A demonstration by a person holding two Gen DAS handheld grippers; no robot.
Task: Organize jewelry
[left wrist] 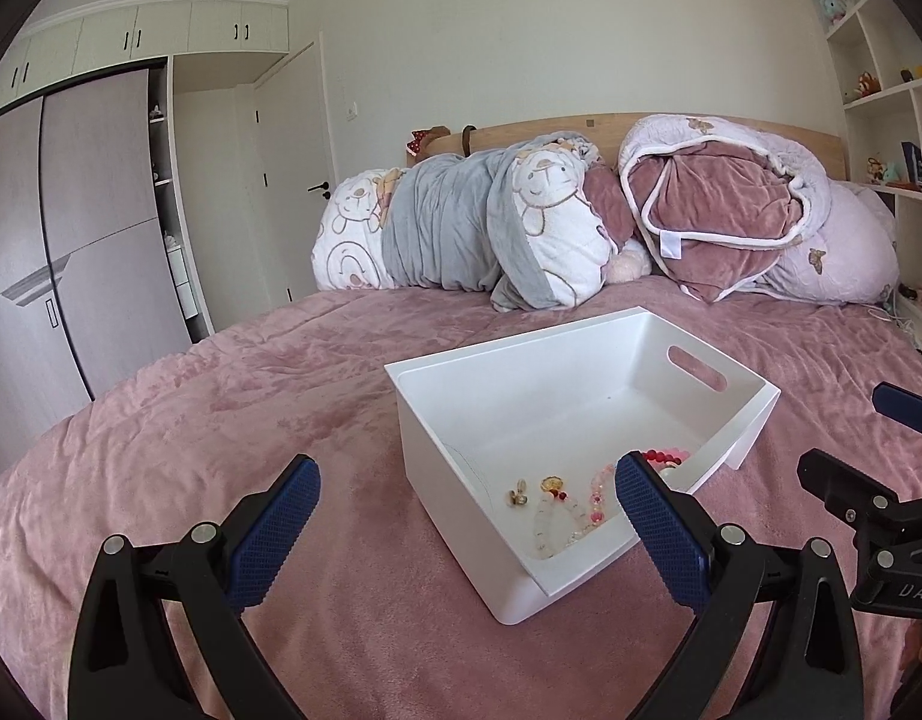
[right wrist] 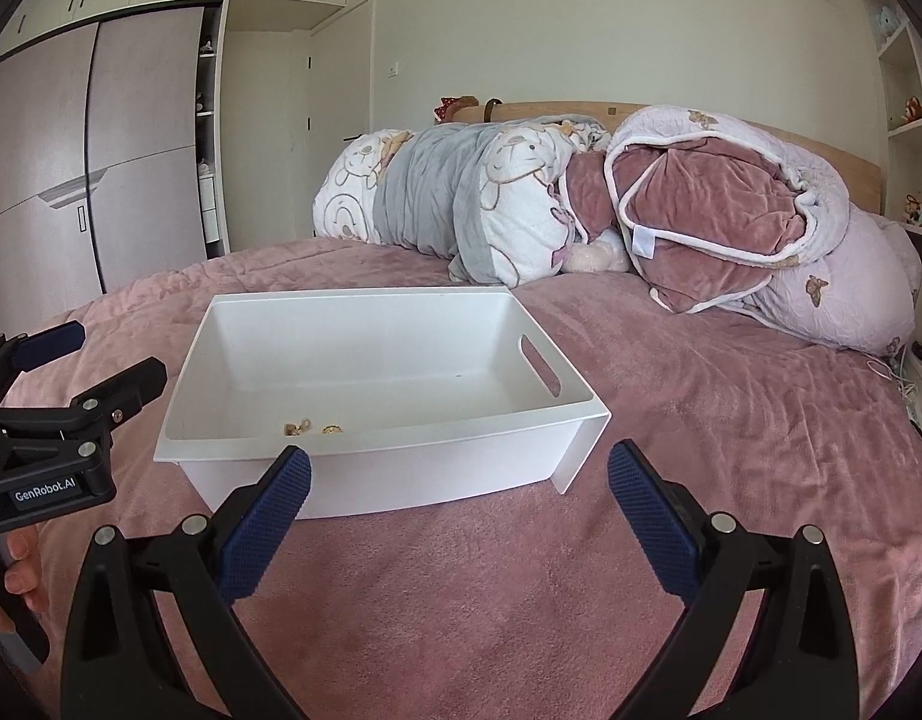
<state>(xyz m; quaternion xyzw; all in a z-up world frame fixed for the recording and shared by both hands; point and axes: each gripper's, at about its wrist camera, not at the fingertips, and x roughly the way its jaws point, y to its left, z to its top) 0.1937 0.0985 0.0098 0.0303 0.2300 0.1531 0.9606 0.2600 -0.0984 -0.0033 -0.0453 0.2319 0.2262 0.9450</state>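
Jewelry (left wrist: 565, 504): bead strands and small gold pieces lie in the white bin's (left wrist: 437, 456) near corner, on the pink bedspread (left wrist: 221, 420). My left gripper (left wrist: 466, 510) and right gripper (right wrist: 459, 489) gape wide, empty. No loose pieces visible outside; gathering seems finished.

bin wall (right wrist: 365, 468) hides beads — charms (right wrist: 299, 427) tiny

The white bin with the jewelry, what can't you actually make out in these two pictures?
- Red beads, left wrist view: partly hidden behind the left hand-held gripper finger, so the kind of piece is unclear.
- Pale bead strand, left wrist view: too small to tell bracelet from necklace.
- White bin, right wrist view: its near wall hides most of the floor; only two gold pieces show.
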